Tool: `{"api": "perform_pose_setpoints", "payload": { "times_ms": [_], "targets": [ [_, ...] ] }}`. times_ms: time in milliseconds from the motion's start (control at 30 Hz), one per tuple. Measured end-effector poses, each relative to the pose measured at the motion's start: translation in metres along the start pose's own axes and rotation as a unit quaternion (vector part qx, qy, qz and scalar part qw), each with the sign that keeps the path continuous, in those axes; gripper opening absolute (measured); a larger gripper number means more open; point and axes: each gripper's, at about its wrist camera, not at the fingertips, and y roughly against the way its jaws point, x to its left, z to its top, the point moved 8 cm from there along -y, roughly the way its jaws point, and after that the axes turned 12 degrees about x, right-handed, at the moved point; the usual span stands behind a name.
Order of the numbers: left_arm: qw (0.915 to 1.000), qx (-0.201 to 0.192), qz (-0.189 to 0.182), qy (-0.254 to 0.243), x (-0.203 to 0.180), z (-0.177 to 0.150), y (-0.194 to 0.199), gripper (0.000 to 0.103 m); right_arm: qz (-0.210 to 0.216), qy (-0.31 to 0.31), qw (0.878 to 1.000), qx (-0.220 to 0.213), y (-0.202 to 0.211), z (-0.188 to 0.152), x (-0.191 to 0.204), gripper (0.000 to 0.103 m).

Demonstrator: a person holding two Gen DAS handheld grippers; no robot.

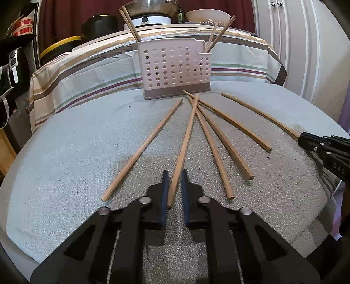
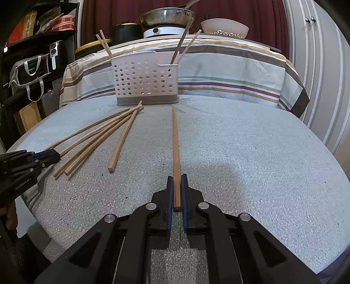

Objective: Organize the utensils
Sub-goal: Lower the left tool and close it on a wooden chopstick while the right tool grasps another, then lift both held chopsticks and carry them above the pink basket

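Observation:
Several wooden chopsticks lie fanned out on the grey foam table top (image 1: 65, 153) in front of a pale perforated utensil caddy (image 1: 175, 67), which holds a few upright chopsticks. My left gripper (image 1: 175, 174) has its blue pads around the near end of one chopstick (image 1: 186, 139), with small gaps either side. My right gripper (image 2: 176, 179) is shut on the near end of another chopstick (image 2: 175, 139) that lies pointing at the caddy (image 2: 144, 78). Each gripper shows in the other view, the right one (image 1: 306, 139) and the left one (image 2: 52, 156).
Behind the caddy stands a surface draped in a striped cloth (image 2: 229, 72) with a pan (image 2: 168, 15), a white bowl (image 2: 225, 25) and a black pot. A black shelf (image 2: 39, 54) with bags stands left. White cabinet doors (image 2: 317, 54) stand right.

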Motion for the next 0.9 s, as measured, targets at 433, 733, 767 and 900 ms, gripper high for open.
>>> {"api": "perform_pose_setpoints", "payload": {
  "times_ms": [433, 733, 767, 900],
  "targets": [
    [0.9989, -0.043, 0.014, -0.012, -0.001, 0.005, 0.031, 0.006, -0.005, -0.004, 0.999, -0.033, 0.029, 0.008, 0.001, 0.007],
    [0.9969, -0.077, 0.015, 0.011, 0.008, 0.020, 0.066, 0.006, -0.021, 0.001, 0.997, -0.078, 0.066, 0.028, -0.001, 0.007],
    [0.9965, -0.082, 0.014, 0.013, 0.009, 0.024, 0.072, 0.006, -0.022, 0.002, 0.996, -0.083, 0.070, 0.031, -0.001, 0.007],
    [0.9947, -0.101, 0.015, 0.016, 0.011, 0.034, 0.091, 0.006, -0.021, 0.003, 0.995, -0.102, 0.084, 0.041, 0.000, 0.007]
  ]
}}
